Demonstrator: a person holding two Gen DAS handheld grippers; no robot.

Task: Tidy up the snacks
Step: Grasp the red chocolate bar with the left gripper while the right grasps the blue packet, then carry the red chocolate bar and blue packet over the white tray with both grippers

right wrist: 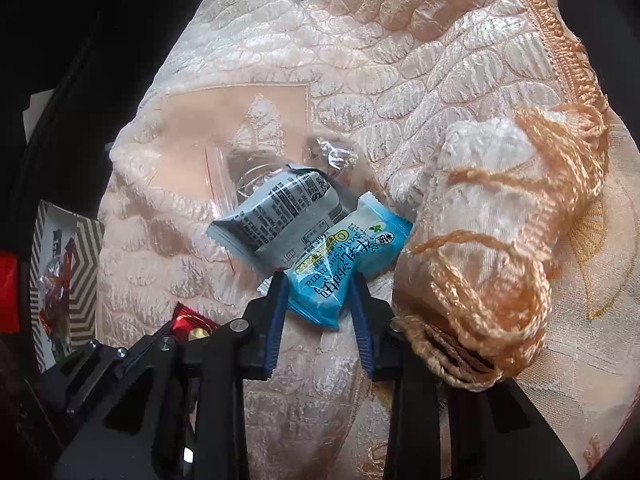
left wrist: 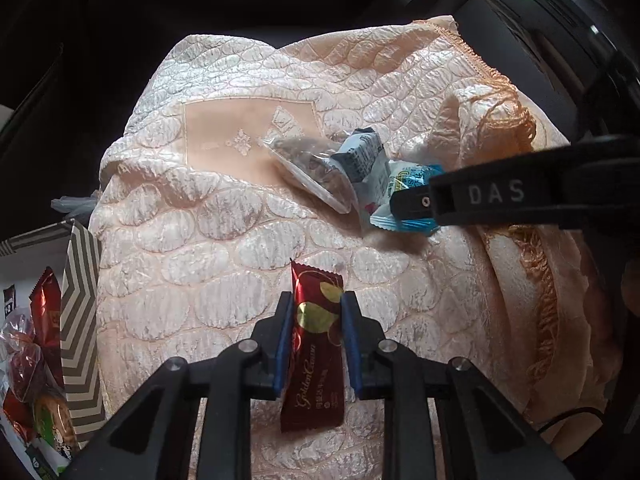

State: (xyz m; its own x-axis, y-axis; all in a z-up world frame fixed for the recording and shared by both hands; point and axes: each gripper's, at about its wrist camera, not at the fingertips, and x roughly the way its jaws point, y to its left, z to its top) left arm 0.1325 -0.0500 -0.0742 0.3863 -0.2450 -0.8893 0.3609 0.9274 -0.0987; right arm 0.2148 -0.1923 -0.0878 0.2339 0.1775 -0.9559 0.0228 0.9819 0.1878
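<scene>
- Left wrist view: the left gripper (left wrist: 314, 308) is clamped on a glossy dark-red foil snack bar (left wrist: 314, 344) with gold print, its blue ribbed pads pressing both long edges and holding it above the cloth.
- Under it lies a peach satin cloth (left wrist: 224, 240), quilted in oval scales with a fringed hem.
- On the cloth sit a clear plastic bag (left wrist: 308, 168) of dark bits, a grey-white packet (left wrist: 360, 156) and a crinkled blue-and-white packet (left wrist: 392, 192); the right gripper's black finger covers that packet's right end.
- At left, a chevron-striped cardboard box (left wrist: 80, 320) holds wrapped snacks.
- Right wrist view: the right gripper (right wrist: 320, 284) is clamped on the blue-and-white packet (right wrist: 332, 264), which lies on the cloth (right wrist: 400, 80) with the grey packet (right wrist: 280, 208) overlapping its far end.
</scene>
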